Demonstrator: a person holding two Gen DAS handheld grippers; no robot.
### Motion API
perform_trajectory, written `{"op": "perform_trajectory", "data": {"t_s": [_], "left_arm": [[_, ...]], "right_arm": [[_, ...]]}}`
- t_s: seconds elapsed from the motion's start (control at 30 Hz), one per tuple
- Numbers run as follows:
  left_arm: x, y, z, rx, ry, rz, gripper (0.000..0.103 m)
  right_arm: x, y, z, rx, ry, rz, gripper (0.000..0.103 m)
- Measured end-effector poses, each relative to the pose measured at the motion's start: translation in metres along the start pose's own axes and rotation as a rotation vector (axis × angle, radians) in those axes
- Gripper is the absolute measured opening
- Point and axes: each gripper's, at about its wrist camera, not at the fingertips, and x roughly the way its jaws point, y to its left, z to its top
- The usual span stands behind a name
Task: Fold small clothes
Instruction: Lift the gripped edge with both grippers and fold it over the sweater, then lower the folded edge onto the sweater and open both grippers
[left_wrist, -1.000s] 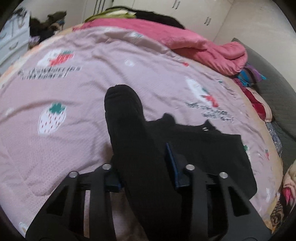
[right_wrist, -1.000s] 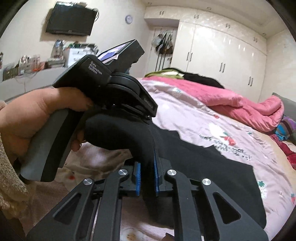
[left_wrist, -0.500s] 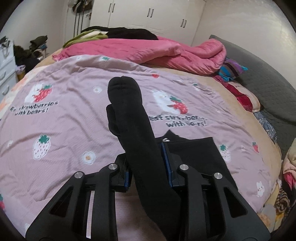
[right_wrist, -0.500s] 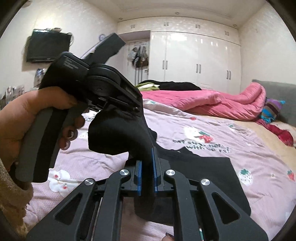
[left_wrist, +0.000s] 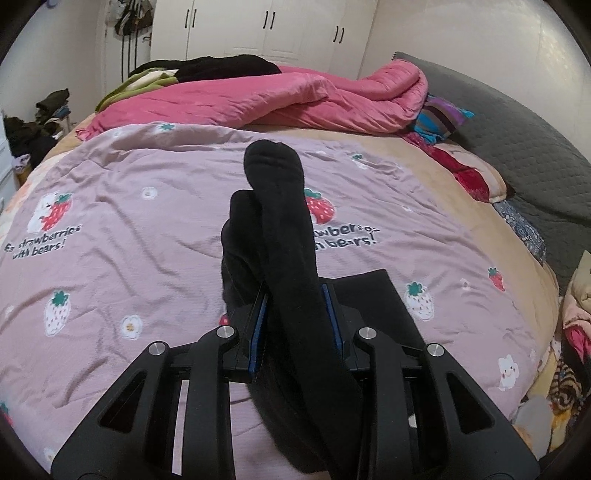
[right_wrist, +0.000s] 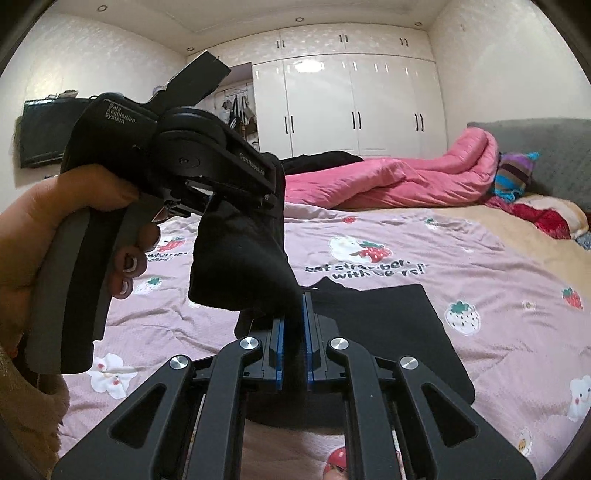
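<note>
A black sock (left_wrist: 284, 236) is held up above the bed between both grippers. My left gripper (left_wrist: 295, 306) is shut on its middle part, and the toe end sticks up past the fingers. My right gripper (right_wrist: 293, 328) is shut on the other end of the same sock (right_wrist: 240, 273). In the right wrist view the left gripper body and the hand holding it (right_wrist: 147, 166) are close on the left. A flat black garment (right_wrist: 388, 325) lies on the pink strawberry bedsheet (left_wrist: 129, 229) below the grippers; it also shows in the left wrist view (left_wrist: 373, 295).
A rumpled pink quilt (left_wrist: 277, 96) lies at the far side of the bed with dark and green clothes (left_wrist: 207, 70) behind it. A grey headboard (left_wrist: 517, 147) and colourful pillows (left_wrist: 443, 118) are at the right. White wardrobes (right_wrist: 351, 107) line the far wall.
Both grippers have risen and tilted up with the sock, so more of the room and wardrobes shows. The sock stays gripped at both ends and the flat black garment lies lower in view.
</note>
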Motion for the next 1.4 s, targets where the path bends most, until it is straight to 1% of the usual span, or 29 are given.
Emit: {"op": "perform_trajectory", "data": {"t_s": [0.27, 0.63, 0.9, 1.07, 1.2, 1.27, 1.33, 1.37, 1.4], "left_arm": [[0.023, -0.020, 0.001, -0.006, 0.048, -0.041, 0.020], [0.073, -0.053, -0.007, 0.011, 0.158, -0.081, 0.022], [0.106, -0.072, -0.015, 0.043, 0.238, -0.074, 0.025], [0.121, -0.082, -0.019, 0.048, 0.274, -0.076, 0.025], [0.133, -0.091, -0.022, 0.063, 0.302, -0.066, 0.028], [0.140, -0.094, -0.025, 0.070, 0.318, -0.058, 0.030], [0.146, -0.097, -0.027, 0.076, 0.335, -0.055, 0.033], [0.149, -0.098, -0.028, 0.079, 0.341, -0.054, 0.034], [0.151, -0.100, -0.029, 0.081, 0.345, -0.055, 0.038]], "right_arm": [[-0.001, -0.020, -0.007, 0.067, 0.032, -0.008, 0.007], [0.005, -0.060, -0.030, 0.227, 0.121, -0.018, 0.007], [0.008, -0.077, -0.045, 0.290, 0.177, -0.050, 0.008], [0.011, -0.084, -0.050, 0.314, 0.207, -0.067, 0.008], [0.014, -0.093, -0.055, 0.349, 0.238, -0.076, 0.015], [0.016, -0.099, -0.059, 0.381, 0.259, -0.069, 0.021], [0.019, -0.104, -0.063, 0.414, 0.288, -0.050, 0.026], [0.020, -0.108, -0.066, 0.437, 0.298, -0.032, 0.027], [0.021, -0.111, -0.068, 0.455, 0.305, -0.021, 0.027]]}}
